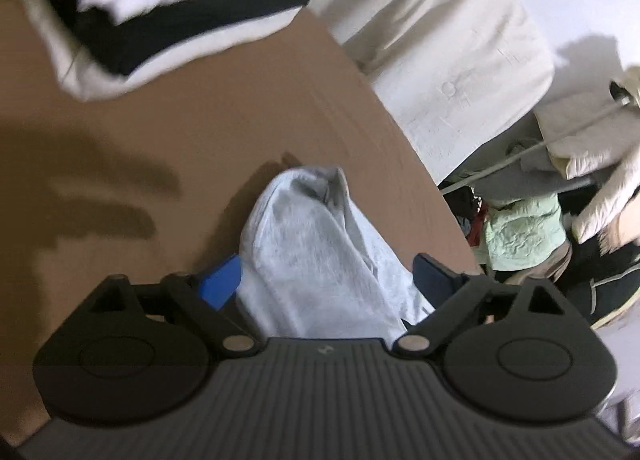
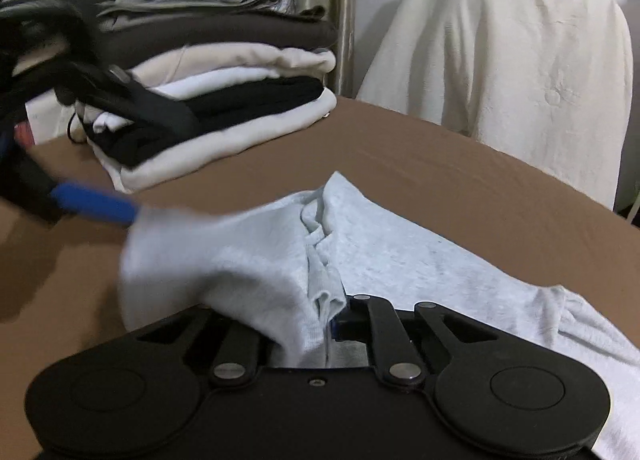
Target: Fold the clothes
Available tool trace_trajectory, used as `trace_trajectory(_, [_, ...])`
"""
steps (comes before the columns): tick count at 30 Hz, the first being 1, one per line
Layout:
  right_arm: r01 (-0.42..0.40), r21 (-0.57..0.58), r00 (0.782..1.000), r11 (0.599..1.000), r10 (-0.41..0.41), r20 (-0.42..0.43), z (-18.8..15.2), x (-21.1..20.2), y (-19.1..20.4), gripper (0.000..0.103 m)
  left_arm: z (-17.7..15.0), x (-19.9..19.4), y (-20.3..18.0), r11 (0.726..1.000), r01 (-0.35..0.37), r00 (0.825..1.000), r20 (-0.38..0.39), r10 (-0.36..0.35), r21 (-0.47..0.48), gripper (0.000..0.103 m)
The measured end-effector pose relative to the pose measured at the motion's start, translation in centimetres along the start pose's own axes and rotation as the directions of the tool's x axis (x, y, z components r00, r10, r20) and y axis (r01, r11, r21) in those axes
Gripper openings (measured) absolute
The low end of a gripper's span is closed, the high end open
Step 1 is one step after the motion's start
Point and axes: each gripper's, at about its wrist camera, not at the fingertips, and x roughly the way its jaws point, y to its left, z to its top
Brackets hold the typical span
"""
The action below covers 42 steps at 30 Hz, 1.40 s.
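Pale grey garment (image 2: 248, 260) spans both my tools: left tool (image 1: 328, 272) grips one bunched end, right tool (image 2: 320, 324) pinches the other, its length running between them over the brown surface (image 2: 400, 156).

Left gripper (image 1: 320, 280): black plastic body, ribbed grey top panel with a small pale mark at its front edge, two round black housings with oval recessed caps, triangular cut-outs above them. Black linkage arms pinned with silver round-head pivots. Fingers (image 1: 222, 282) carry bright blue pads.

Right gripper (image 2: 320, 324): same build but smooth matte black top, one small screw at centre front, four silver pivot pins, round housings with circular recesses, dark blue pad barely visible.
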Motion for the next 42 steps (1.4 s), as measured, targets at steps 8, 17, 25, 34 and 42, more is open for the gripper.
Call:
trace_trajectory(8, [-0.04,0.076,0.999,0.996,0.039,0.014,0.0,0.1,-1.6,0.013,-2.2,4.6,3.0,0.966,0.098,0.97,-0.192,-0.146,-0.239,0.094])
trace_trajectory(17, [-0.145,0.193,0.988,0.97,0.131,0.079,-1.5,-1.9,-3.8,0.013,-4.3,7.6,1.4,0.968,0.15,0.978,-0.117,-0.175,-0.2,0.082])
trace_trajectory(25, [-0.207,0.423,0.965,0.882,0.111,0.239,-3.0,-6.6,-9.3,0.014,-5.6,8.6,-9.7,0.949,0.265,0.96,-0.136,-0.243,0.172,0.024])
trace_trajectory(34, [0.06,0.713,0.971,0.698,-0.208,0.122,-13.8,-14.0,-17.3,0.021,-16.0,18.2,-27.2,0.754,0.408,0.865,-0.481,-0.14,0.515,0.037])
trace_trajectory(42, [0.234,0.813,0.924,0.533,-0.383,-0.015,-20.2,-19.3,-22.2,0.029,-17.7,18.7,-24.7,0.694,0.273,0.946,-0.317,-0.068,0.666,0.065])
